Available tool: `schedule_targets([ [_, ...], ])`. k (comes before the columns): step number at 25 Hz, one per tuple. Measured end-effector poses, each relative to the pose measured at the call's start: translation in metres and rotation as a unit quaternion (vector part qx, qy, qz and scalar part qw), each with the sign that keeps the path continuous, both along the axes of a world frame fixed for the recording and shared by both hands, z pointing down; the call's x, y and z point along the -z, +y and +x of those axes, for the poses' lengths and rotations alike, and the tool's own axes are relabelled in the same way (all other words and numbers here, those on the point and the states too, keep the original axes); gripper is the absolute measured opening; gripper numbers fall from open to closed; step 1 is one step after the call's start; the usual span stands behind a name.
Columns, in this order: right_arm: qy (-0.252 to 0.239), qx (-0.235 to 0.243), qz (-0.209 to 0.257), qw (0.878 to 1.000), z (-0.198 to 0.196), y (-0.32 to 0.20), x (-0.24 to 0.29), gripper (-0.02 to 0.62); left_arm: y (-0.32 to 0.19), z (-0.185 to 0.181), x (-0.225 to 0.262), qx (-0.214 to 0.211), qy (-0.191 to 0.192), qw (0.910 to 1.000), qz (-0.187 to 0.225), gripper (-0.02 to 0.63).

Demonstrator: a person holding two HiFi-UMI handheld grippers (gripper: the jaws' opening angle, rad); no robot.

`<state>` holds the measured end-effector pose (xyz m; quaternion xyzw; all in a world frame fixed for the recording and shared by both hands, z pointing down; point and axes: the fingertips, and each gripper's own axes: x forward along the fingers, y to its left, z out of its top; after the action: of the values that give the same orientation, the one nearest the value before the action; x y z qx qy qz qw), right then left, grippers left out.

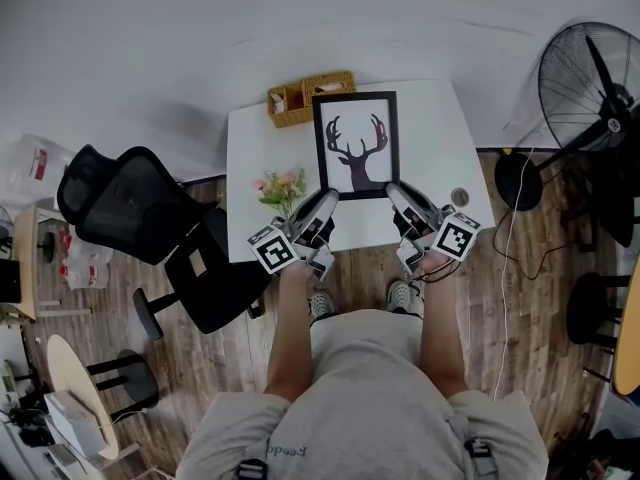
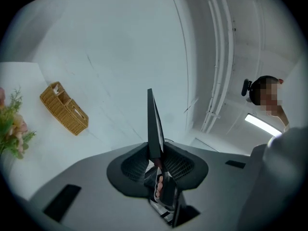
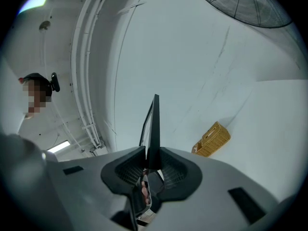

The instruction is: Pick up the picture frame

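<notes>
- We hold the picture frame (image 1: 355, 144) by its near edge, over the white worktop (image 1: 435, 128)
- Our left gripper (image 1: 322, 208) is clamped on its near left corner, our right gripper (image 1: 400, 198) on its near right corner
- In each gripper view the frame stands edge-on between the jaws
- A wicker basket (image 1: 300, 98) sits beyond it, flowers (image 1: 280, 188) beside our left gripper

Bright, even light. Long strip lamp (image 2: 262, 124) glows white. Soft shadow beside table (image 1: 430, 128). Gripper views bent round, corners black.
</notes>
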<state>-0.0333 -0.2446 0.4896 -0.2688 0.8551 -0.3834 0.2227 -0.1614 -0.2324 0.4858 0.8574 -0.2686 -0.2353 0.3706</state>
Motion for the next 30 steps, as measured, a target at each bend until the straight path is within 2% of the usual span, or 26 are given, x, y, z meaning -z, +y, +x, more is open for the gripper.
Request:
schedule_targets([
  [8,0.001,-0.001,0.038,0.999,0.002,0.000,0.032,0.095,-0.001,0.002,0.031,-0.006,0.001,0.9992,0.040,0.109],
  [30,0.009,0.003,0.115,0.993,-0.002,0.011,0.085,0.097,0.013,-0.001,0.086,0.002,-0.031,0.9902,0.136,0.112],
])
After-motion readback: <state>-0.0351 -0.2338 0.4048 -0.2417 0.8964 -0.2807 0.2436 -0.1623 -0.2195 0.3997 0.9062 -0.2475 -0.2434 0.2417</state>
